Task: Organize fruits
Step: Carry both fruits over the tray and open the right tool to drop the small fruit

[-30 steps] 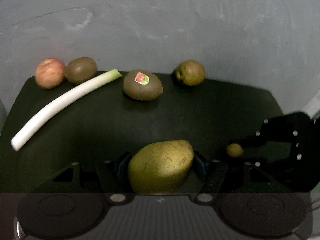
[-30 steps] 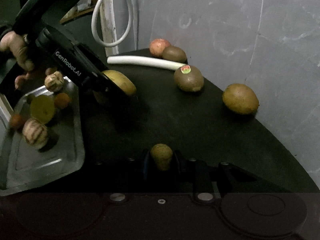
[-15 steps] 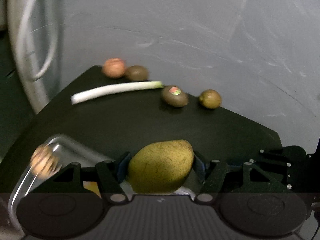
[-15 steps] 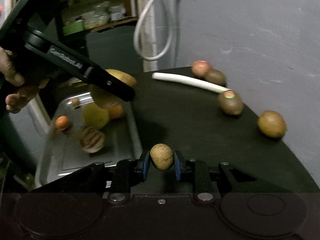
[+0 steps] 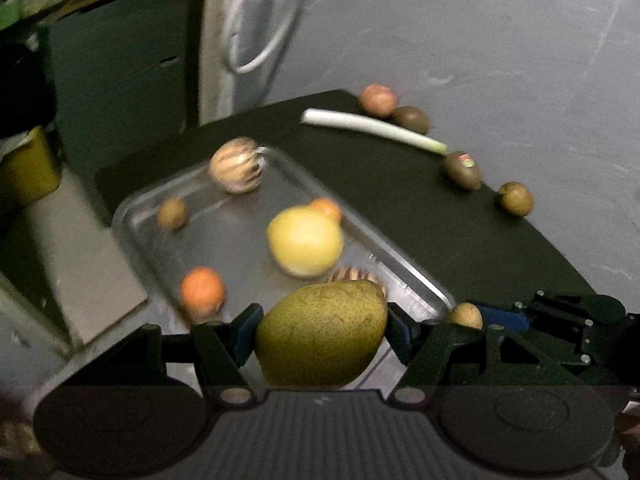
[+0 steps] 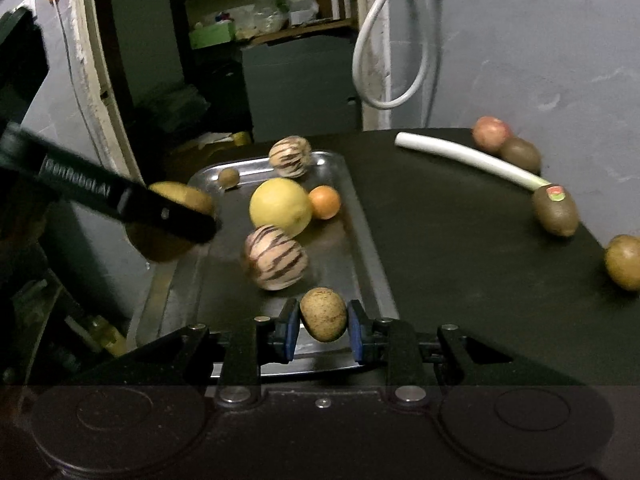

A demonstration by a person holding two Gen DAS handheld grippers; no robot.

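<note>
The left gripper clamps a heavy, smooth pear across its belly, the right gripper a light small fruit.

Both views are dim, with fisheye bending and black vignetted corners. Left wrist view: motion blur smears the shiny rectangular metal tray and the hanging white looped cable. Right wrist view is sharper; the large round yellow citrus fruit shows soft top highlights, and shadows fall beneath the fruits.
</note>
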